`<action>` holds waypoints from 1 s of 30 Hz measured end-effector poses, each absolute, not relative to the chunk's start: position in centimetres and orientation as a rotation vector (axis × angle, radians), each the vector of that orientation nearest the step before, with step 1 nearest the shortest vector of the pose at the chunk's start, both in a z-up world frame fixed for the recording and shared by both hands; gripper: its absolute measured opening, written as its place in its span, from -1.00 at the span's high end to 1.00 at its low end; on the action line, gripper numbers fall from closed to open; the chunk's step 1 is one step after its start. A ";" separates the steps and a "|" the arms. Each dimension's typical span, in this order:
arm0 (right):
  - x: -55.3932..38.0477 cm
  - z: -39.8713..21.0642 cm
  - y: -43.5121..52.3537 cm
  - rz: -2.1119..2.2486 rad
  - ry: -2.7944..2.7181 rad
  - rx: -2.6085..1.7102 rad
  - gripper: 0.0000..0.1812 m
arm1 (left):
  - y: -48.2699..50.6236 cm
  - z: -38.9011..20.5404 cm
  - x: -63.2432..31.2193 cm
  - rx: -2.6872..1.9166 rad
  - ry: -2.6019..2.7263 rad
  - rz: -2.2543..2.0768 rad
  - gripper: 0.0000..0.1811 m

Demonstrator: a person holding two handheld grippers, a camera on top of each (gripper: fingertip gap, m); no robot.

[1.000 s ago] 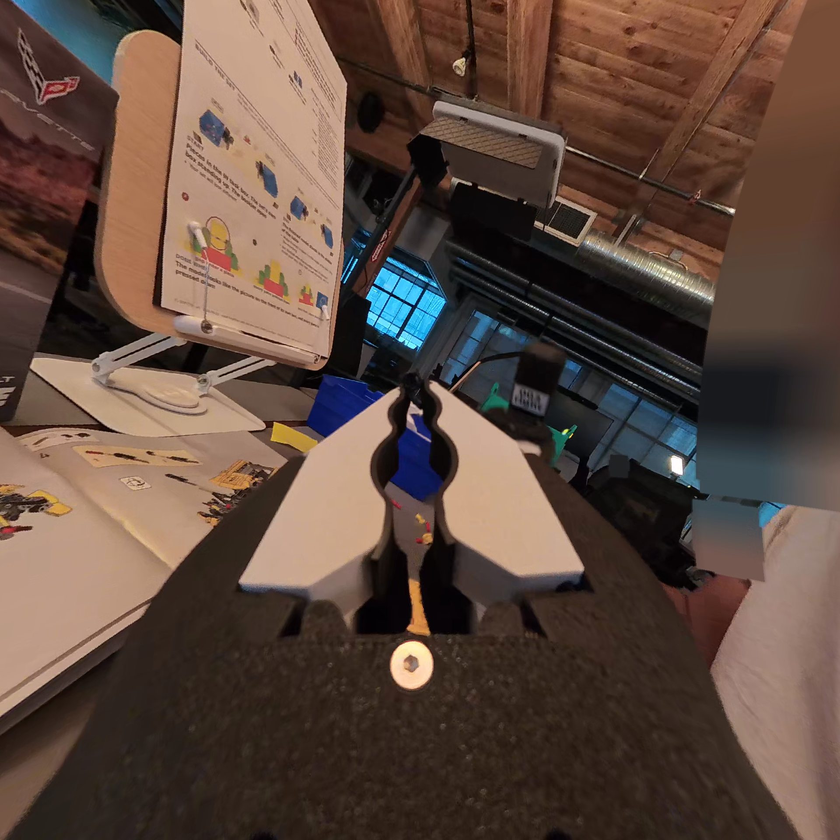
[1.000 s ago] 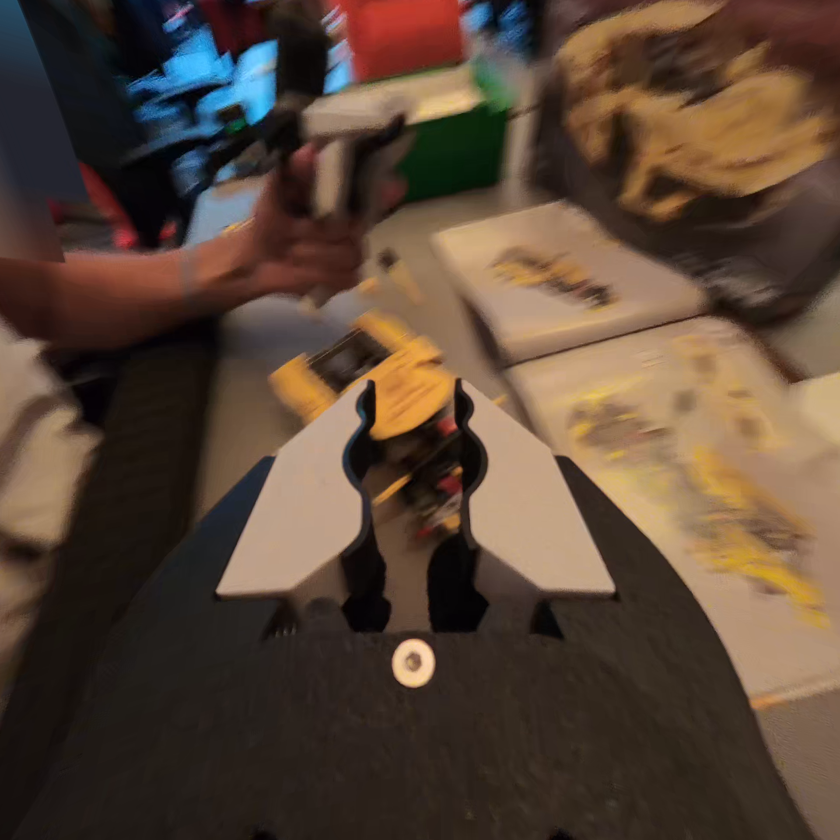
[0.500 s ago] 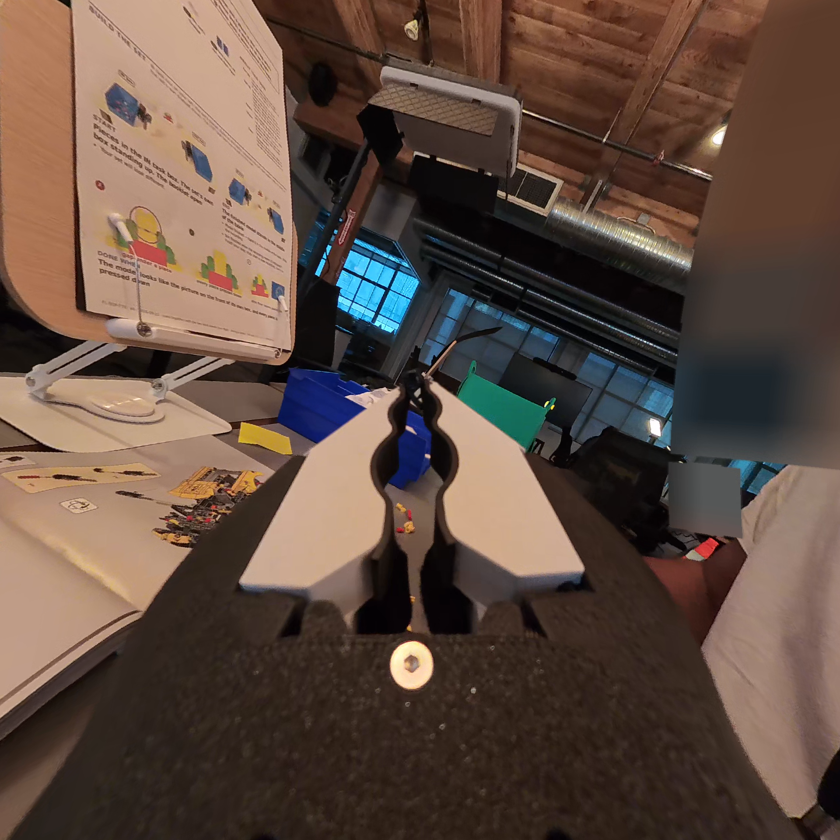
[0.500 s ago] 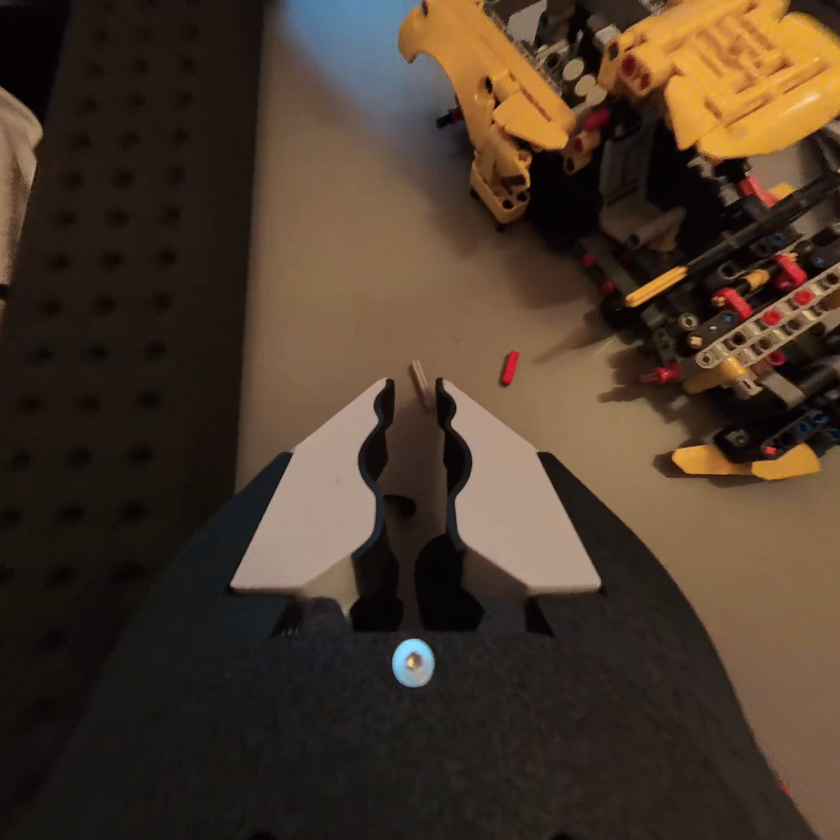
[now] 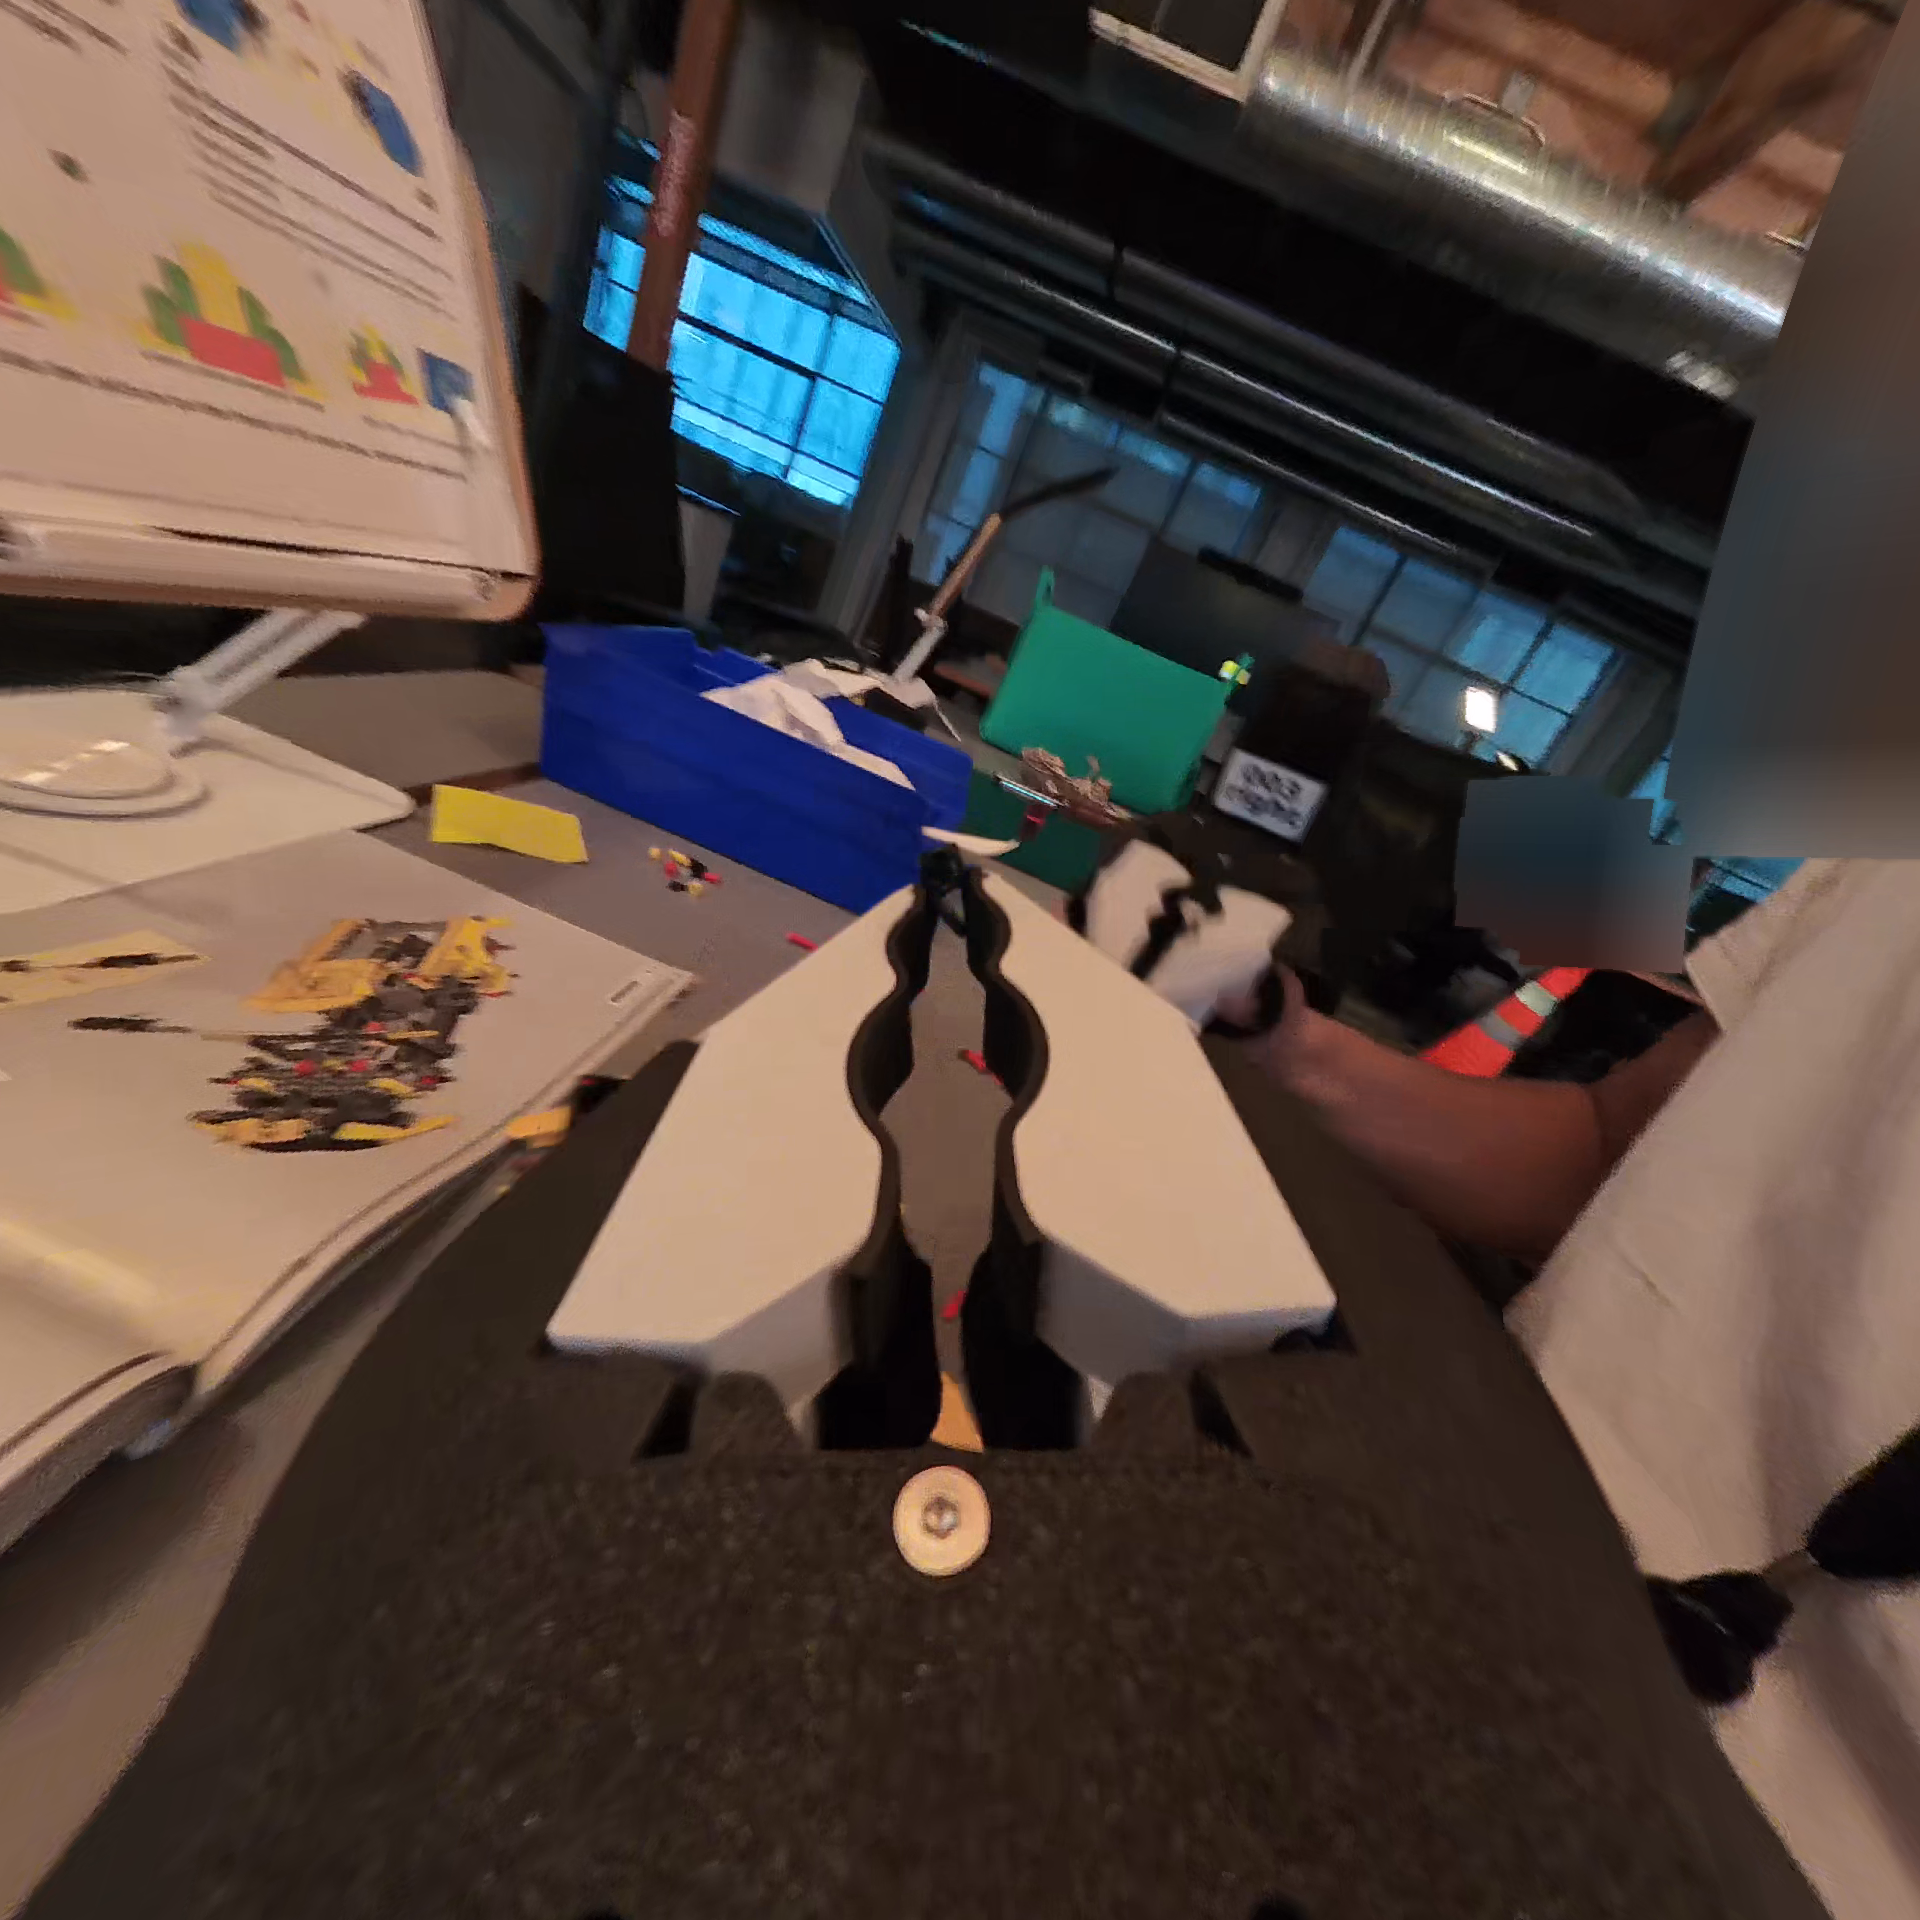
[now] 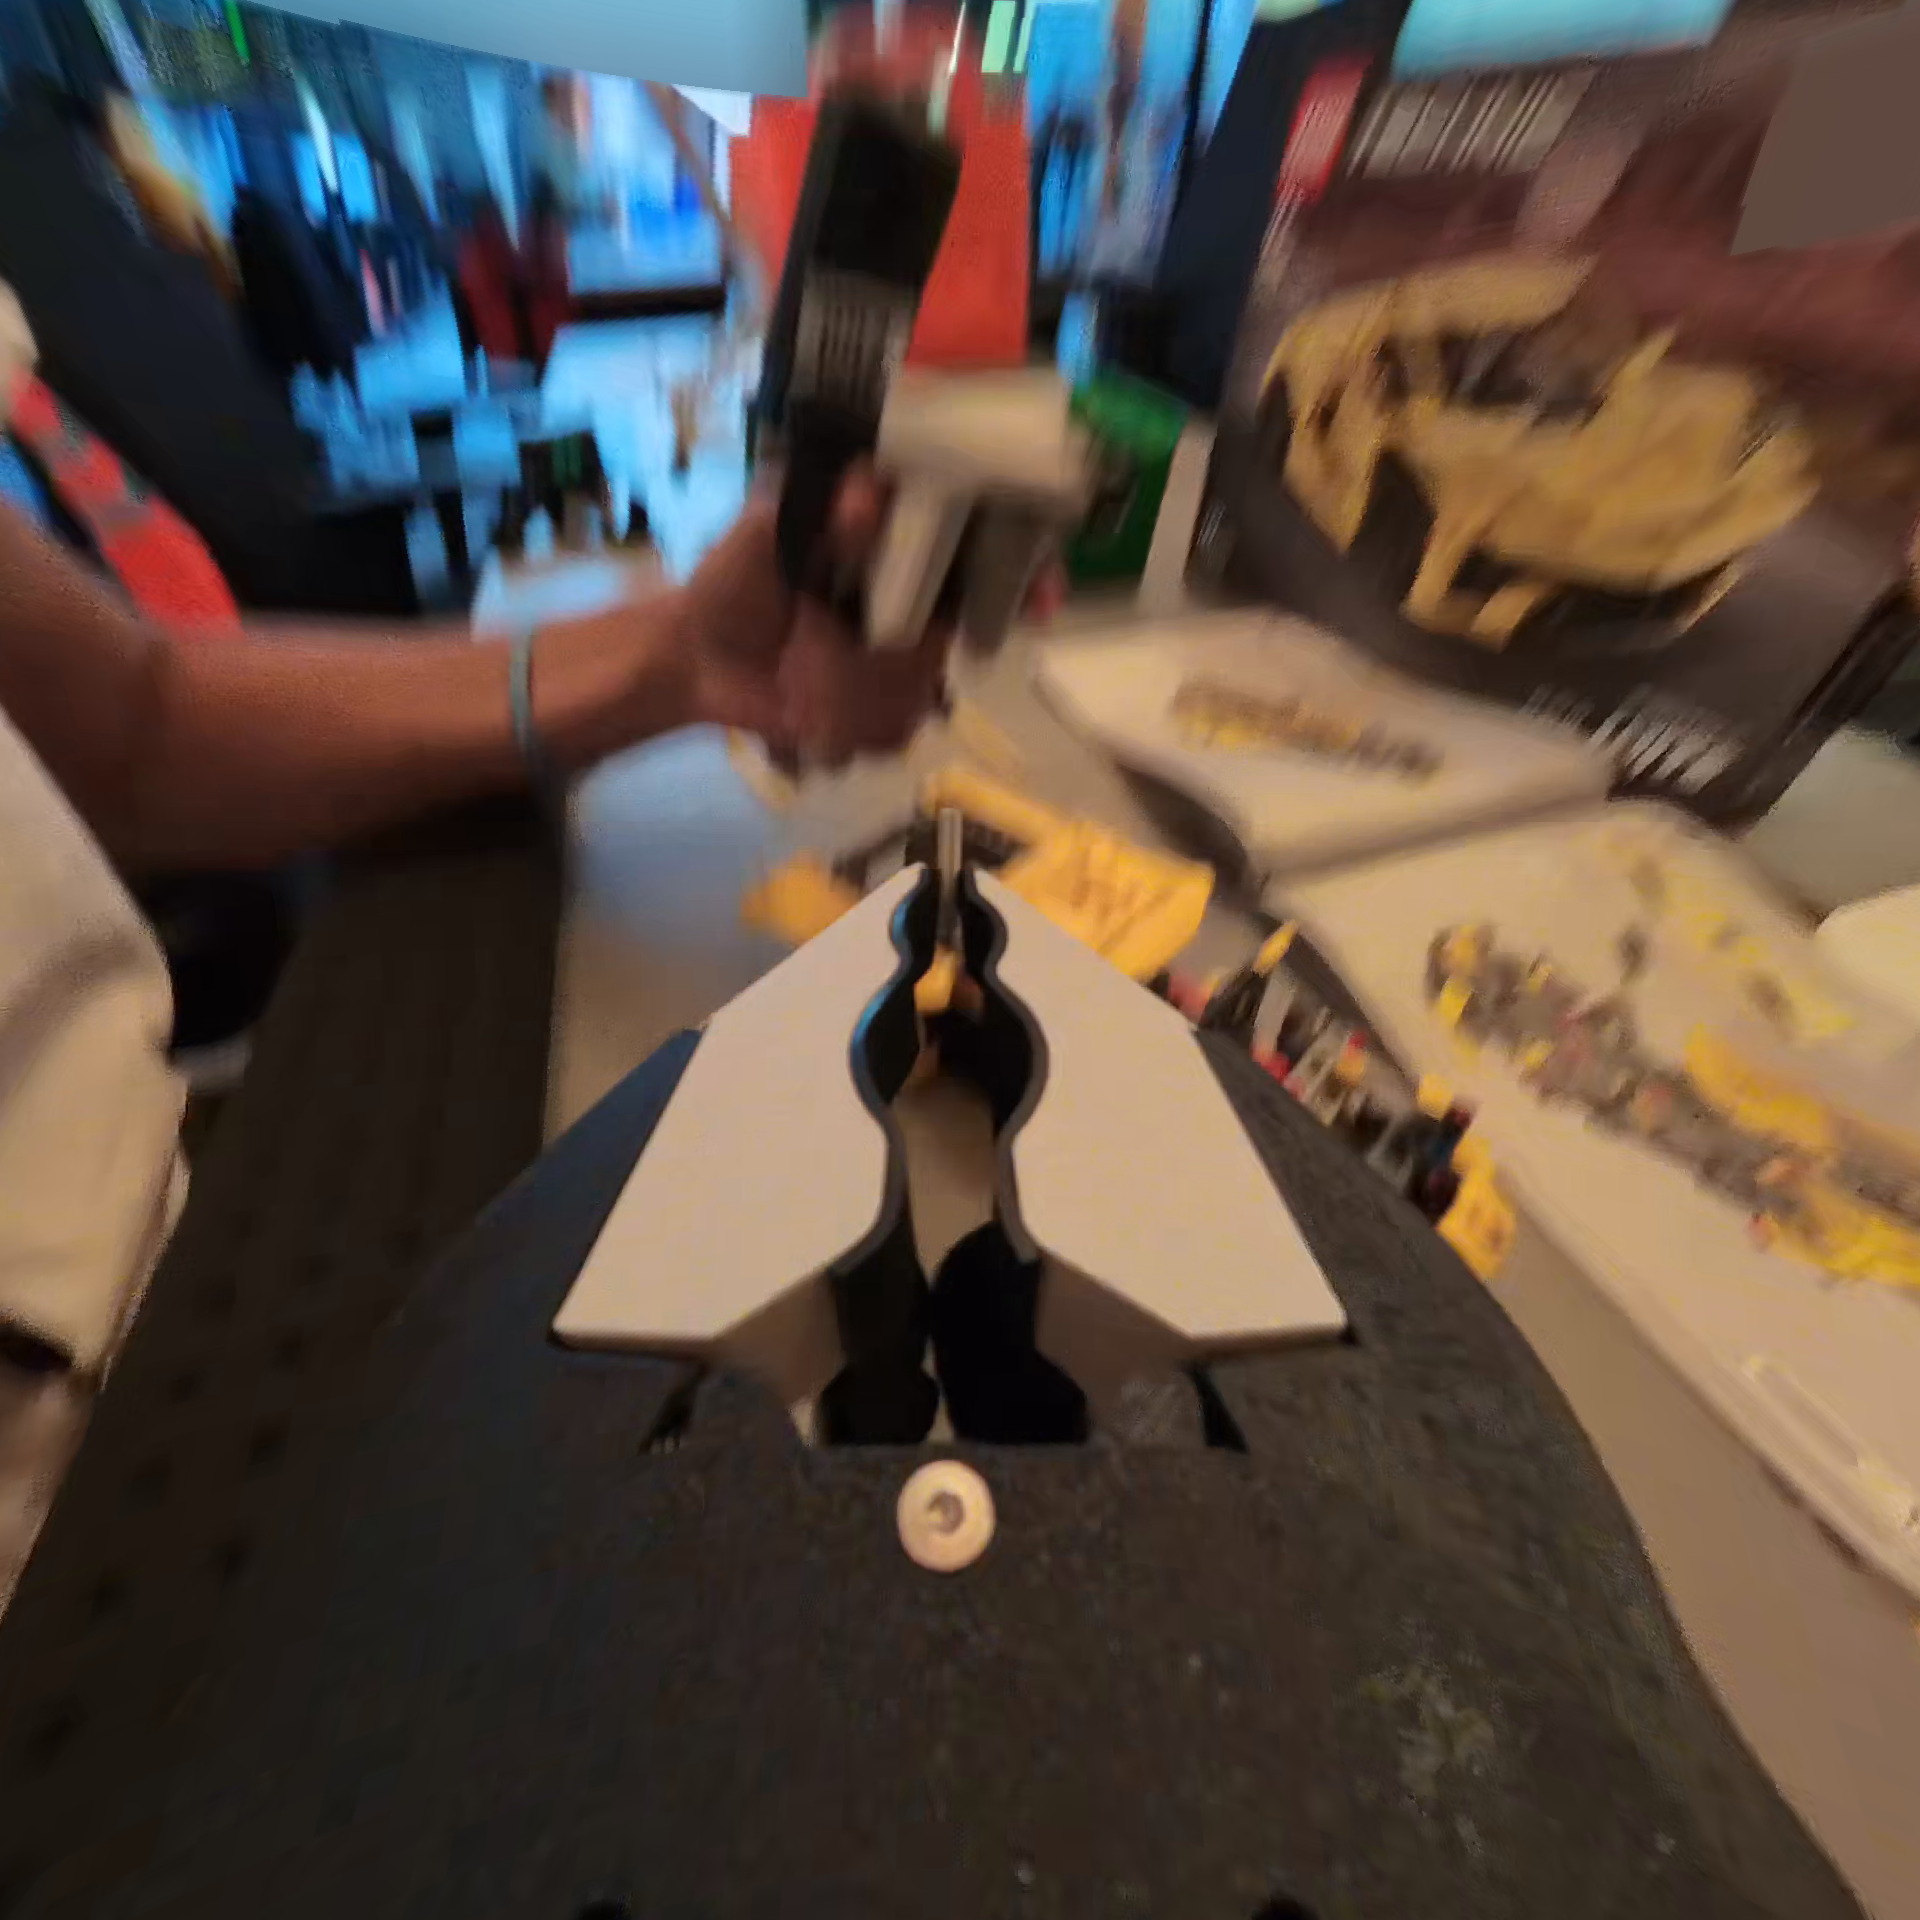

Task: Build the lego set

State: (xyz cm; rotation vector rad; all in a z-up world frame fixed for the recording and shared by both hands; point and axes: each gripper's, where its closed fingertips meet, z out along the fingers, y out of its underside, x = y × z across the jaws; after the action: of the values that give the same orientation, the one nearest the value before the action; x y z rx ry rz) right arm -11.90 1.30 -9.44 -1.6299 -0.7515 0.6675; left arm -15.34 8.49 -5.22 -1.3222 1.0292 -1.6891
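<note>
My left gripper [image 5: 945,885] is shut on a small black lego piece [image 5: 943,878] pinched at its tips, held above the grey table [image 5: 727,935]. My right gripper [image 6: 948,883] is shut on a thin grey pin [image 6: 948,857] that sticks up from its tips. The right wrist view is blurred. The yellow and black lego model [image 6: 1091,894] sits on the table just beyond the right gripper. The left gripper also shows there [image 6: 935,520] in a hand, above the model. The right gripper also shows in the left wrist view [image 5: 1174,925].
An open instruction booklet [image 5: 312,1039] lies at the left and also shows in the right wrist view [image 6: 1610,997]. A blue bin [image 5: 727,769], a green bin [image 5: 1091,717], a yellow sheet [image 5: 509,821], loose small pieces [image 5: 681,868] and a sheet stand [image 5: 239,260] are behind. The set's box [image 6: 1558,468] stands far right. Spacing between my two grippers at the tips: around 10 cm.
My right gripper was open over the grey pin on the table, then shut on it and lifted, swinging up toward the model. My left gripper tilted down, still shut on the black piece.
</note>
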 end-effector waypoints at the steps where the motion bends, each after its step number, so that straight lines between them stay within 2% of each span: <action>1: -11.6 -7.4 1.9 0.690 -0.674 -1.548 0.97 | 7.6 -5.2 -15.0 -1.307 1.058 -1.716 0.94; 3: -11.5 -5.8 3.1 0.730 -0.605 -1.502 0.97 | 6.6 -5.0 -14.4 -1.286 1.058 -1.758 0.94; 13: -14.0 -6.0 5.1 0.613 -0.662 -1.565 0.97 | 5.4 -4.5 -13.8 -1.263 1.040 -1.816 0.95; 24: -15.3 -6.8 5.2 0.764 -0.607 -1.577 0.97 | 4.6 -4.6 -13.2 -1.271 1.033 -1.846 0.95; 30: -15.8 -6.0 5.2 1.012 -0.475 -1.514 0.97 | 4.8 -4.1 -13.2 -1.249 0.974 -1.881 0.94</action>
State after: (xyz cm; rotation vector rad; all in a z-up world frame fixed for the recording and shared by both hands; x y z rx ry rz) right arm -15.84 5.24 -6.04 -1.5139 -0.4747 1.0117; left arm -13.22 4.79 -4.08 -1.2489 0.9743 -1.8805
